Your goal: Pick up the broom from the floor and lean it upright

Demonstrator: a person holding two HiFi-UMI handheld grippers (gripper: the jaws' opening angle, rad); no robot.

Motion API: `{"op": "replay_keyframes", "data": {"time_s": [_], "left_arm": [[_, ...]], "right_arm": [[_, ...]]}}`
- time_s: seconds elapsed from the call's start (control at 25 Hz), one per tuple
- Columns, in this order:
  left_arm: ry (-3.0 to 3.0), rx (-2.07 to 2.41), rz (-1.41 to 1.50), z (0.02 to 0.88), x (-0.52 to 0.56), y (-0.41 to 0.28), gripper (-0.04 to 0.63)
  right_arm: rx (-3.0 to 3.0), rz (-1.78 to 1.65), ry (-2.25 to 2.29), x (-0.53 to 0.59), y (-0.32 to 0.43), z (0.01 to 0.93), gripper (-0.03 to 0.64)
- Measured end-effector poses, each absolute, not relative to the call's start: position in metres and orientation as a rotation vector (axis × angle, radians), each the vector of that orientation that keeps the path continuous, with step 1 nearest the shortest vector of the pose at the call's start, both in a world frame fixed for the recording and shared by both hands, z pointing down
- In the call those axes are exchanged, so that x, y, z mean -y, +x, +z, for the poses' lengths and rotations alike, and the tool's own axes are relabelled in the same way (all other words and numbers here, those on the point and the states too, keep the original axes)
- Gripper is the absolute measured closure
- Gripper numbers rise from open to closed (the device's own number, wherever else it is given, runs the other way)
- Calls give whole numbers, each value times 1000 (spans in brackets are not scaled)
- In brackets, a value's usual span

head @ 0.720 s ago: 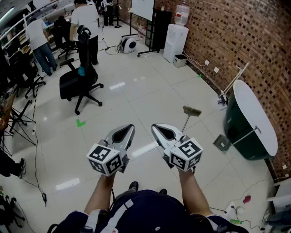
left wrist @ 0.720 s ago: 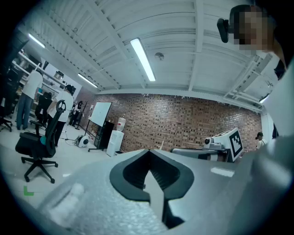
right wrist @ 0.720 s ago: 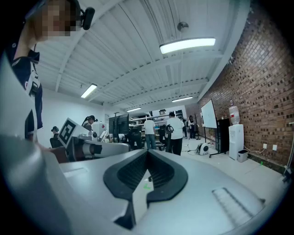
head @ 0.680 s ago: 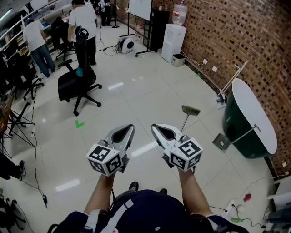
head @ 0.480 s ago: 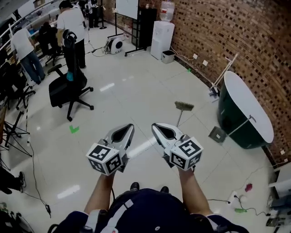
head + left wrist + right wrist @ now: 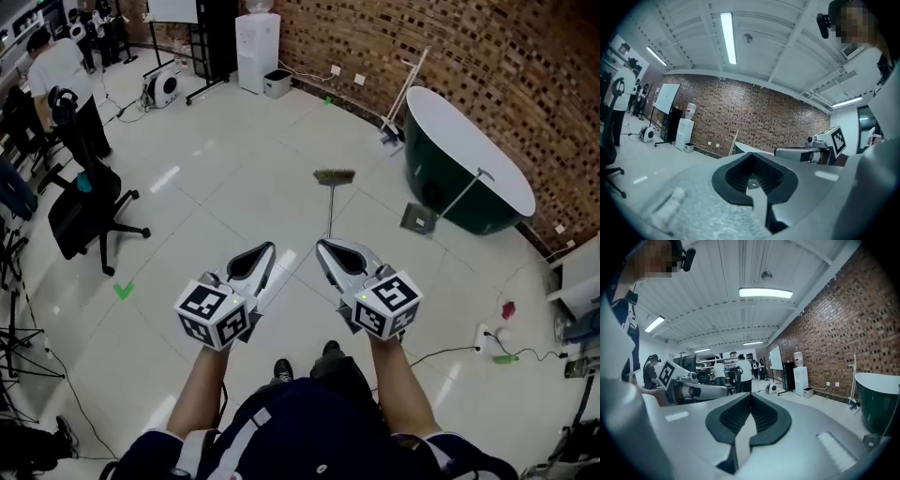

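Note:
The broom lies flat on the pale tiled floor, bristle head far, with its thin handle running toward me and vanishing behind my right gripper. My left gripper hovers beside the right one, both held level well above the floor in the head view. Each is shut with nothing between its jaws. The left gripper view shows the left gripper shut with the right gripper beside it. The right gripper view shows the right gripper shut and the left gripper at its left.
A dark green bathtub stands by the brick wall at right, a long-handled dustpan leaning on it. A black office chair and several people are at left. A water dispenser is far back. Cables trail on the floor at right.
The head view has swung right, so the broom now lies straight ahead of the grippers instead of up to the right. Both grippers stay side by side and shut.

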State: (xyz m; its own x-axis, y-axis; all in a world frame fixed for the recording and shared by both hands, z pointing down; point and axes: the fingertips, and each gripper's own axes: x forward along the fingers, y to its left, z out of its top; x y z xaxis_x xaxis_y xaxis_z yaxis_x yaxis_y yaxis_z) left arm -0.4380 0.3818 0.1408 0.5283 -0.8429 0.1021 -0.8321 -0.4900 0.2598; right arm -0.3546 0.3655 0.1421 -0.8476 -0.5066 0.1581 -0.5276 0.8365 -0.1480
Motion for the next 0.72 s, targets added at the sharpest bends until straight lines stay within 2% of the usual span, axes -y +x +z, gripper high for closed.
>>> {"op": "replay_keyframes", "data": {"time_s": [0.72], "left_arm": [[2664, 995, 220, 188, -210, -301, 598]], "right_arm": [[2805, 472, 1220, -202, -214, 196, 611]]}}
